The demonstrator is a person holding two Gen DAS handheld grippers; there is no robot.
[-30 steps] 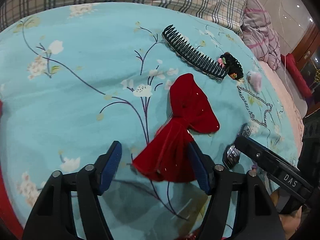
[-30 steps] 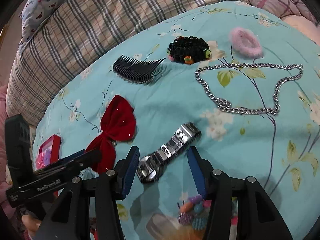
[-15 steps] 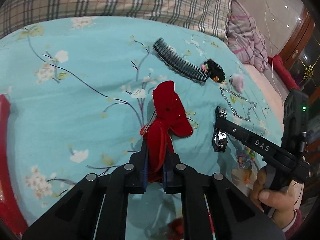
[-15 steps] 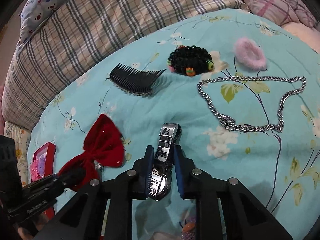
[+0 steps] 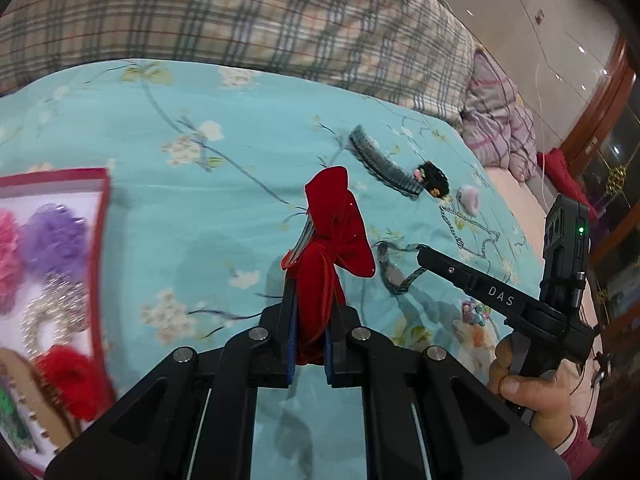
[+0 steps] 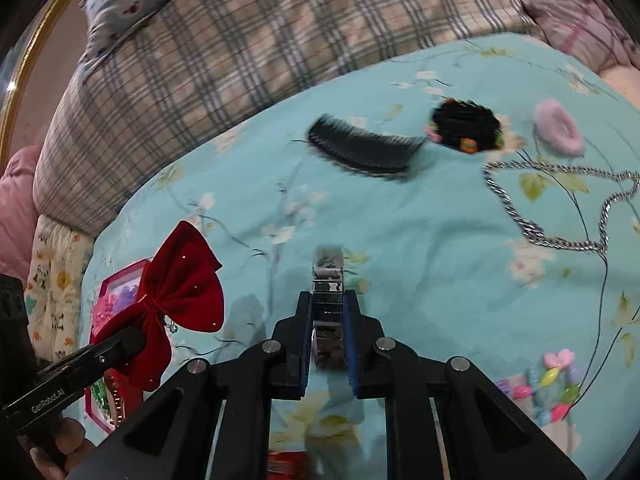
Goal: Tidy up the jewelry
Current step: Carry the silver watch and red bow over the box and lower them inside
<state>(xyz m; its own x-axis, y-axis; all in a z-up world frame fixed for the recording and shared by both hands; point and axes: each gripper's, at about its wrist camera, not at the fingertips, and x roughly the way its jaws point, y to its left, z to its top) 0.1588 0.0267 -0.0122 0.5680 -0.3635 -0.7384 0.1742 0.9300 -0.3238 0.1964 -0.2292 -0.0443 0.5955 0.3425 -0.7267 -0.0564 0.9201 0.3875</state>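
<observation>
- To the left of my left gripper (image 5: 310, 332), the red-rimmed box (image 5: 102, 240) is lying open on the quilt, with fabric flower pieces already sitting in it; I judge it to be where loose pieces are meant to go.
- My left gripper is pinching together on the lower wing of the red velvet bow (image 5: 332, 248), which is hanging clear above the quilt, straight ahead of the fingers. The velvet is soft and crushable, so I am treating it as light and floppy; the metal clip (image 5: 299, 246) showing on its left edge looks like the stiffer, surer place to grip.
- My right gripper (image 6: 328, 332) is clamping on the metal watch (image 6: 328, 300), the band standing up between the pads with its far end blurred. I judge it heavy for its size, hard and slick, with links that are likely to fold, so a hold across the flat links is suiting it best.
- Beyond and to the right of my right gripper, the black comb (image 6: 362, 148), the dark beaded scrunchie (image 6: 466, 126), the pink scrunchie (image 6: 558, 128) and the silver chain (image 6: 552, 236) are lying on the quilt, well apart from both grips.
- The chain is looking limp and snag-prone; pinching a bunched part seems wiser.
</observation>
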